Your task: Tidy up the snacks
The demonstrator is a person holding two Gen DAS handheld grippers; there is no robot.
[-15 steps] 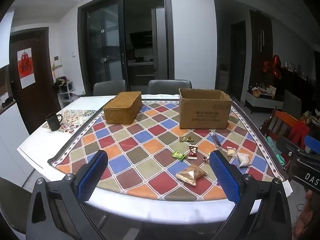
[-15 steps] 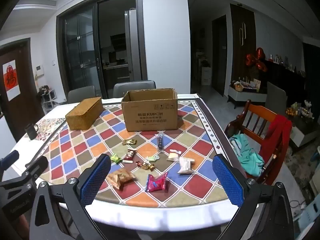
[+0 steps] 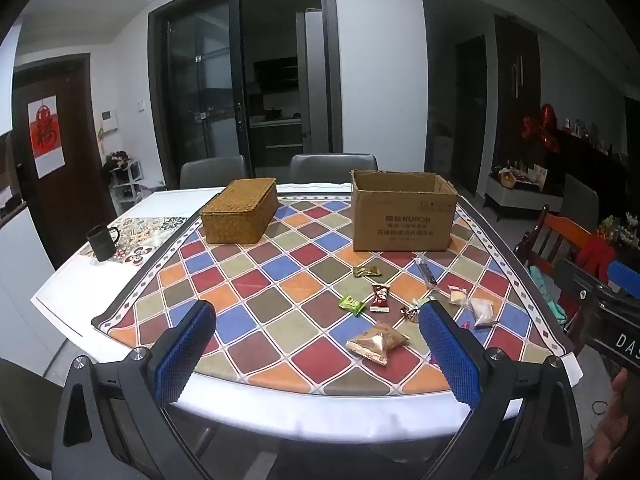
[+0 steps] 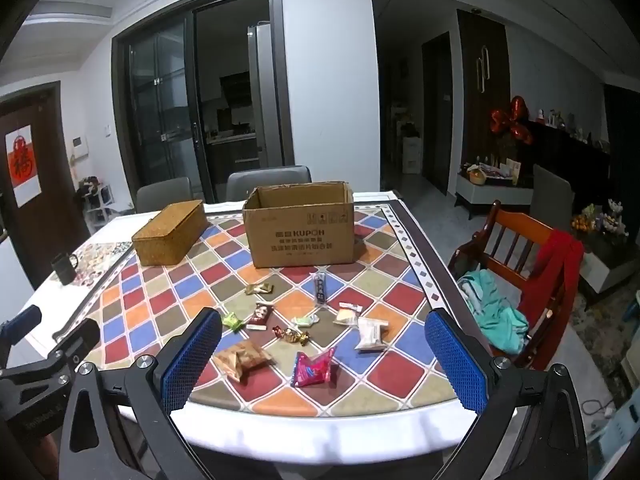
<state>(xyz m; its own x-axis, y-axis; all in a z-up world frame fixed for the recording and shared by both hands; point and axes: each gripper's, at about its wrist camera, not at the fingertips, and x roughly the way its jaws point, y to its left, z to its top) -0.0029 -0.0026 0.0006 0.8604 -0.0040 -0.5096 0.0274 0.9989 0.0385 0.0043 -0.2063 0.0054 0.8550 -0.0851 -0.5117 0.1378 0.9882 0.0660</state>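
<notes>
Fingers [image 3: 186, 354] left, fingers [image 4: 456, 364] right: both pairs spread wide, holding nothing, touching nothing.

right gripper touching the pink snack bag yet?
Apart. The right wrist view shows the right gripper open and short of the table edge, with the pink snack bag lying untouched on the tablecloth between its fingers.

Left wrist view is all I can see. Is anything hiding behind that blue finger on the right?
Observer: Yes. A pink packet lies flat near the front edge of the table.
Operator: Is the other gripper holding something?
Observer: No. The right gripper is wide open with nothing between its fingers, and it hangs over the near edge of the table.
</notes>
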